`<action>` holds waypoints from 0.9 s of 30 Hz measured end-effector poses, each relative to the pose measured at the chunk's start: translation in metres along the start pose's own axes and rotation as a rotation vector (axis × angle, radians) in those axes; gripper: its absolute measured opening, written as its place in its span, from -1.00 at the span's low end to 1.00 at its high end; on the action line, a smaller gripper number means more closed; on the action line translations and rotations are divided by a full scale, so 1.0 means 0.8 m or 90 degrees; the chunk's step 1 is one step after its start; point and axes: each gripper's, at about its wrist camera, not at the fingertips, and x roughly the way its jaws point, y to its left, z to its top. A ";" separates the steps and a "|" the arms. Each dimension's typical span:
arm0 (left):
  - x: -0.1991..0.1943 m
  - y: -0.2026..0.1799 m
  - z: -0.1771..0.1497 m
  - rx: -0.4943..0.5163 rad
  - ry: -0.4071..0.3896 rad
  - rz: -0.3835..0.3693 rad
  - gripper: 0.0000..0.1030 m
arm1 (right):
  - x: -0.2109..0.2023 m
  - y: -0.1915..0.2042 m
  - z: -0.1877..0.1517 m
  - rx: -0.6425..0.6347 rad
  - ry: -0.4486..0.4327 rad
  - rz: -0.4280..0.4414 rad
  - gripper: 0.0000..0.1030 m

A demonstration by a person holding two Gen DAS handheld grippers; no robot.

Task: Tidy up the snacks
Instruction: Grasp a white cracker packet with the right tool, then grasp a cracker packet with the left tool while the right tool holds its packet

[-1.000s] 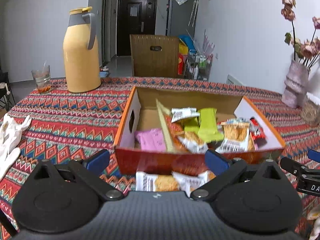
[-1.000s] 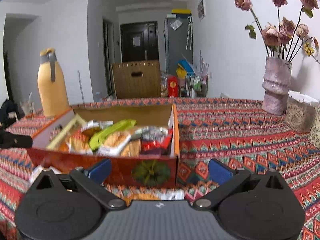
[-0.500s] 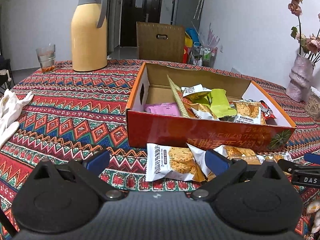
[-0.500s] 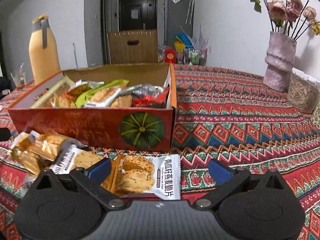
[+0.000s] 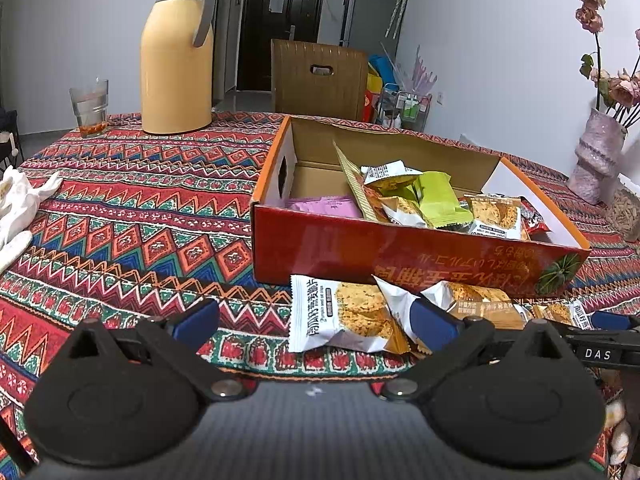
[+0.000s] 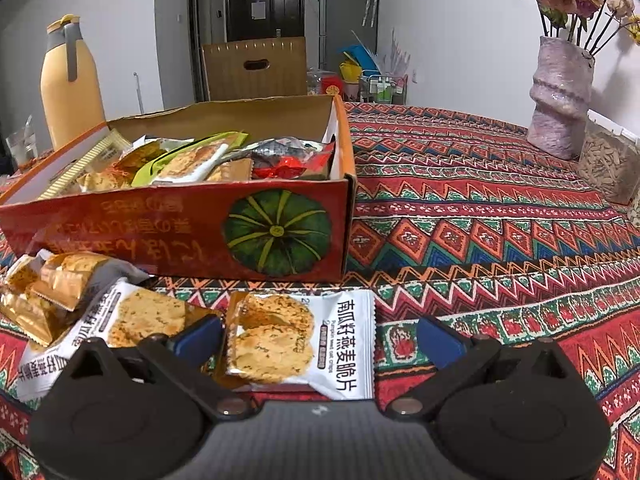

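Red cardboard box [image 6: 180,224] w/ the pumpkin print already holds a heap of snacks; you're at the pick stage for the loose packs on the tablecloth [image 6: 480,232] just in front of it.

Your right gripper [image 6: 318,336] is spread wide, empty, w/ the white oat-crisp packet [image 6: 304,340] lying flat between its fingers, so that one's lined up. Next move, as I judge it: drop lower, clench on the packet body, then lift over the box's front wall, which is close and tall enough to snag a low carry.

Your left gripper [image 5: 314,320] is also released, nothing in it, hanging over the left-end crisp packet [image 5: 340,312]. The gold-wrapped packs [image 6: 44,292] overlap each other and the next white pack, so a grab there may drag a neighbour.

Both grippers sit near each other; the right one's arm shows at the left view's edge, so mind a clash.

Well apart, not in the way: yellow thermos [image 5: 178,56], glass [image 5: 89,106], vase [image 6: 560,96] of flowers, seed container [image 6: 608,168].
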 end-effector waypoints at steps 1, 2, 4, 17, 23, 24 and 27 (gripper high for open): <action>0.000 0.001 0.000 -0.002 0.000 0.000 1.00 | 0.000 0.000 0.000 -0.001 0.001 0.001 1.00; 0.000 0.001 0.000 -0.004 -0.001 0.001 1.00 | 0.000 -0.001 0.001 -0.001 0.002 0.003 1.00; 0.000 0.003 0.000 -0.008 -0.001 0.001 1.00 | -0.001 -0.002 0.000 -0.001 0.000 0.007 0.98; -0.001 0.007 0.000 -0.017 0.001 -0.001 1.00 | -0.025 0.014 -0.009 -0.050 -0.052 0.054 -0.10; 0.002 0.008 0.000 -0.022 0.006 0.003 1.00 | -0.050 0.008 -0.015 -0.035 -0.131 0.033 -0.11; 0.002 0.008 0.000 -0.022 0.007 0.003 1.00 | -0.053 0.006 -0.015 -0.027 -0.141 0.030 -0.11; 0.005 0.009 0.001 -0.028 0.010 0.007 1.00 | -0.055 -0.001 -0.014 -0.011 -0.149 0.029 -0.11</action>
